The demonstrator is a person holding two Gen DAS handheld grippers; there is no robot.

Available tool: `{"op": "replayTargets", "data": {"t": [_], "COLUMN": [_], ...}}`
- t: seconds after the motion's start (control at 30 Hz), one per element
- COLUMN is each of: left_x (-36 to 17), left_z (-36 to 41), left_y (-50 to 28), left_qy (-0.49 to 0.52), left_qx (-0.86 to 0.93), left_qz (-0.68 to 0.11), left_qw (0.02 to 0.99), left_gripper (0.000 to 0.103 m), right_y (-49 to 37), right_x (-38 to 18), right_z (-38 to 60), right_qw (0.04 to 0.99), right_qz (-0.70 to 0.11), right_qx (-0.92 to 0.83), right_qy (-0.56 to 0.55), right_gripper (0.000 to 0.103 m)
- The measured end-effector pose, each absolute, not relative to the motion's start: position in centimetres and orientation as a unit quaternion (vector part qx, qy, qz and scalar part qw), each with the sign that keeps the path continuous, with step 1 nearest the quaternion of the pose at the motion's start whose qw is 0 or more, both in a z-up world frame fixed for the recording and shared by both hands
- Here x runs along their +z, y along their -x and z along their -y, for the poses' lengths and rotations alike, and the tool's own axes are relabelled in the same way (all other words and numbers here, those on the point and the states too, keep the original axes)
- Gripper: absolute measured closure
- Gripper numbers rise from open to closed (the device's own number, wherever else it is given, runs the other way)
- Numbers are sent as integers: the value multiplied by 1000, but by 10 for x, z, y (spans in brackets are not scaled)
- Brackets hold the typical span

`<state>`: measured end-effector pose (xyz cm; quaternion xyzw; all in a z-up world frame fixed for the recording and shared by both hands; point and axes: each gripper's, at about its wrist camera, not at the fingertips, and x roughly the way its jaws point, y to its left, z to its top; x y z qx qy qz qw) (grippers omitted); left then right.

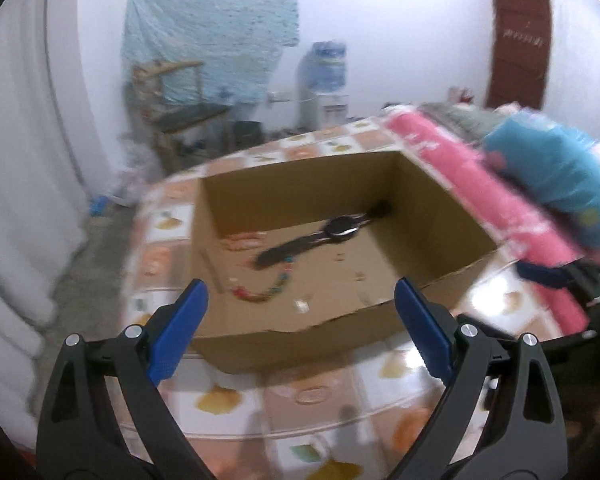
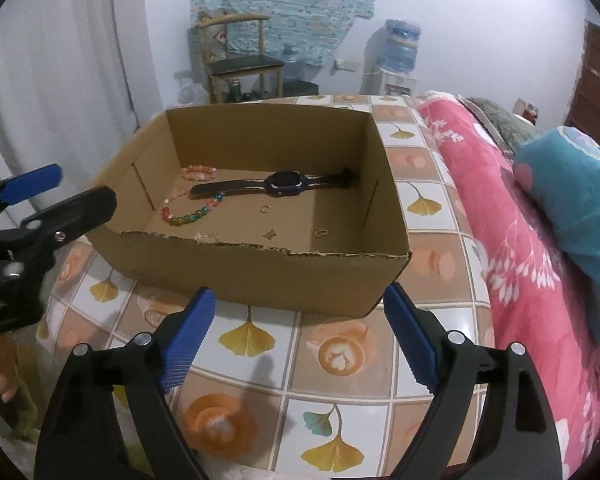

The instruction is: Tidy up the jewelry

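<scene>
Seemingly most is done: the watch (image 2: 286, 182), a beaded bracelet (image 2: 192, 213) and small rings are gathered inside the cardboard box (image 2: 260, 276) on the desk (image 2: 340, 392). Both the left gripper (image 1: 300, 320) and the right gripper (image 2: 299, 330) are seen spread wide, nothing held; no jewelry is seen outside the box.

No writing can be read anywhere (the door's (image 1: 519, 42) marks are blurred).

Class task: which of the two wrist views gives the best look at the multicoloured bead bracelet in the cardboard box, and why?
The right wrist view. There the multicoloured bead bracelet is sharp, its separate beads countable on the cardboard box floor beside the watch. The left wrist view shows the same bracelet only as a motion-blurred coloured arc.
</scene>
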<state>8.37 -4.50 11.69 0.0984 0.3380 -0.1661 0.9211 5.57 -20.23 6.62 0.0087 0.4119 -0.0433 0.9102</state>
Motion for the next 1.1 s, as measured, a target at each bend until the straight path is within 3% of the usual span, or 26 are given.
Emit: {"op": "replayTargets", "data": {"t": [0.37,1.1], "left_x": [121,93], "left_z": [45,35], "left_y": [-83,-108], "left_qy": [-148,-65], "left_qx": [-117,-48], "left_qz": [-340,-446], "left_qw": [921,892], "left_gripper": [12,12], "right_y": [-56,-70], "right_x": [69,63], "right_z": [201,225], "right_qw": [908,880], "right_qz": [-415,-458], "right_qx": [-50,-89], "right_qy": [-28,-93], "right_gripper": [13,9]}}
